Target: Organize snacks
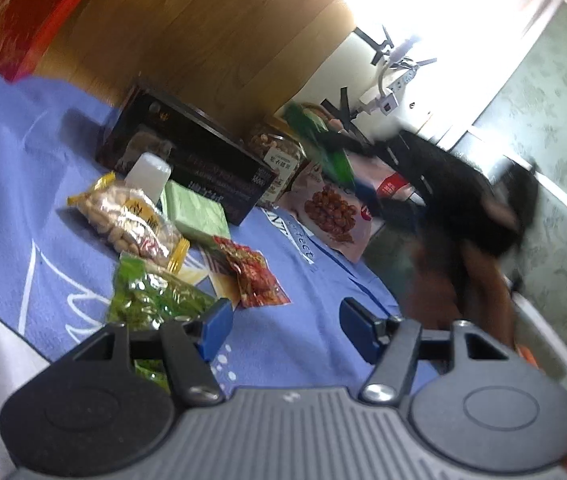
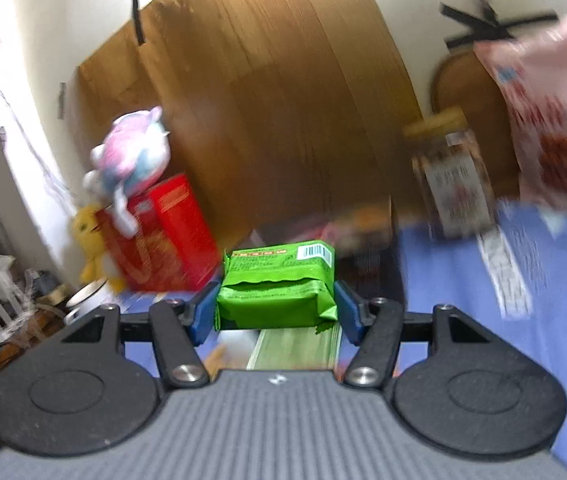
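My right gripper (image 2: 276, 309) is shut on a bright green snack pack (image 2: 277, 286) and holds it above the blue cloth; the left wrist view shows the same pack (image 1: 321, 144) as a green blur held high at the back. My left gripper (image 1: 287, 330) is open and empty, low over the blue cloth (image 1: 307, 320). Ahead of it lie a green pea bag (image 1: 151, 300), a peanut bag (image 1: 127, 220), a red snack packet (image 1: 257, 276), a pale green box (image 1: 197, 212) and a white-capped bottle (image 1: 149, 174).
A dark box (image 1: 187, 156) stands at the back, with a nut jar (image 1: 277, 156) and a pink pouch of nuts (image 1: 331, 212) to its right. A red box (image 2: 163, 232) carries plush toys (image 2: 131, 160). A wooden board (image 2: 263, 100) stands behind.
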